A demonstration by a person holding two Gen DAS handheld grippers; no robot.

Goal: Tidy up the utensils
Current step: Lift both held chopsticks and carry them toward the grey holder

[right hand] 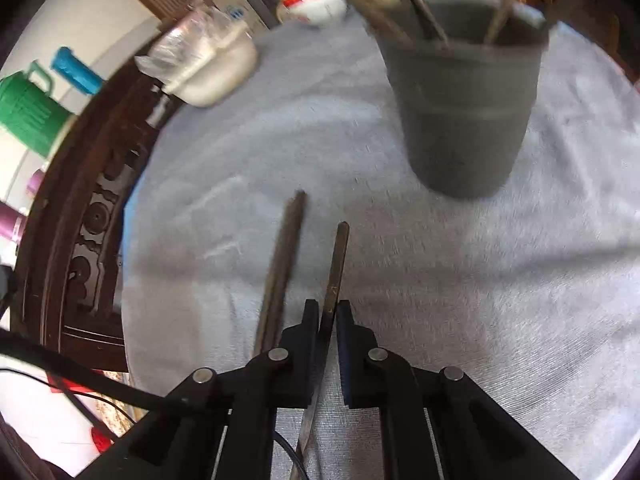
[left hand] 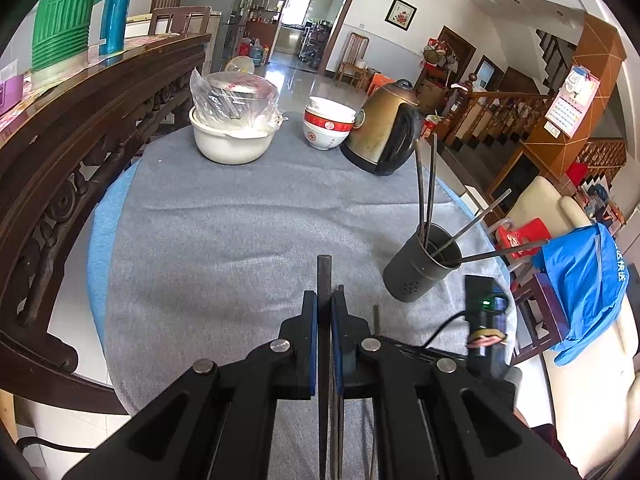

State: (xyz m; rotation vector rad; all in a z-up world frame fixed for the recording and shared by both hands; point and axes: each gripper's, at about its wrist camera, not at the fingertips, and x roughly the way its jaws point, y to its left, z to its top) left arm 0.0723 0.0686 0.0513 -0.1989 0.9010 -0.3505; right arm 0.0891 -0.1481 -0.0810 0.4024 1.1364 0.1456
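In the left wrist view my left gripper (left hand: pixel 324 298) is shut on a dark metal chopstick (left hand: pixel 324 276) that sticks up between its blue pads, above the grey cloth (left hand: pixel 224 240). A dark utensil cup (left hand: pixel 422 264) with several chopsticks leaning in it stands to the right. In the right wrist view my right gripper (right hand: pixel 328 308) is shut on another chopstick (right hand: pixel 338 264), pointing toward the utensil cup (right hand: pixel 464 92) ahead. A second chopstick (right hand: pixel 282 264) shows just left of the gripper, blurred; whether it lies on the cloth or is held I cannot tell.
A white pot with a plastic-wrapped lid (left hand: pixel 232 120), stacked bowls (left hand: pixel 328 124) and a brass kettle (left hand: pixel 384 128) stand at the far edge. A carved wooden rail (left hand: pixel 60 152) runs along the left. A black power strip with a cable (left hand: pixel 486 308) lies near right.
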